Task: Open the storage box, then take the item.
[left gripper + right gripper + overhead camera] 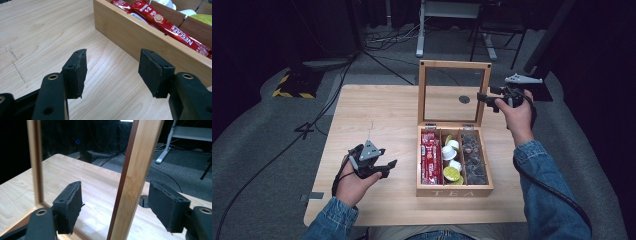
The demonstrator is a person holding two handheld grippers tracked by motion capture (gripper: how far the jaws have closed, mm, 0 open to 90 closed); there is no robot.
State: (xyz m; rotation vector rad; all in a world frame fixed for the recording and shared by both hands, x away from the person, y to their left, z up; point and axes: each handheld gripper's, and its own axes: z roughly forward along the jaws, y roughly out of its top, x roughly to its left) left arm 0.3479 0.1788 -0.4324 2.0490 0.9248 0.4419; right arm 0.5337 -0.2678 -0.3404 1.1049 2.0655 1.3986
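The right gripper [115,205] stood open astride the lid [136,170] frame — pads clear, lid self-standing; left gripper [112,72] gaped empty beside the tea box [130,32]

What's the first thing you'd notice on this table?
A wooden tea box stands open at the table's middle, its glass-paned lid upright. Red coffee sticks fill its left compartment. The right gripper has its open fingers either side of the lid's frame, while the left gripper hovers beside the box.
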